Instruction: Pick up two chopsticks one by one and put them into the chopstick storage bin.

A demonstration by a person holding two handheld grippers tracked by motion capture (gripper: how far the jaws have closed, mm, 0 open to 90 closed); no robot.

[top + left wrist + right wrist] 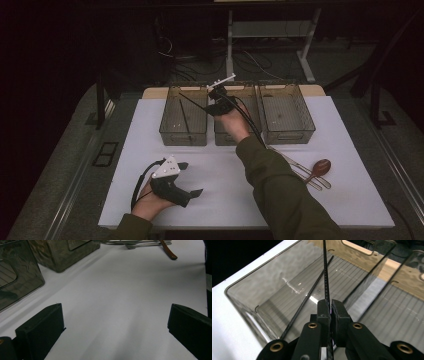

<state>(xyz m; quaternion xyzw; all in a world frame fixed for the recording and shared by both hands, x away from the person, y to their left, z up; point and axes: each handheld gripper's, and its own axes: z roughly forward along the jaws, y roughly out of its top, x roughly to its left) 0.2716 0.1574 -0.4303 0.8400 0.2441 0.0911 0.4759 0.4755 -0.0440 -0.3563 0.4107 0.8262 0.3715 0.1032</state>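
Right gripper (330, 311): I hold it over the far edge of the table, above the left bin (183, 117); its jaws are clenched on a thin black chopstick (325, 277).
Held chopstick: it runs from the jaws out over the left bin, slanting toward that bin's left side in the high view.
Second chopstick (308, 298): it lies inside the left bin, leaning across the ribbed floor.
Left gripper (186, 179): I rest it near the table's near-left corner; jaws released, wide apart, bare white surface between them.
Bins: three smoky clear bins stand side by side along the far edge.
Remaining utensils: a wooden spoon (319, 168) and metal cutlery (300, 169) lie near the right edge.
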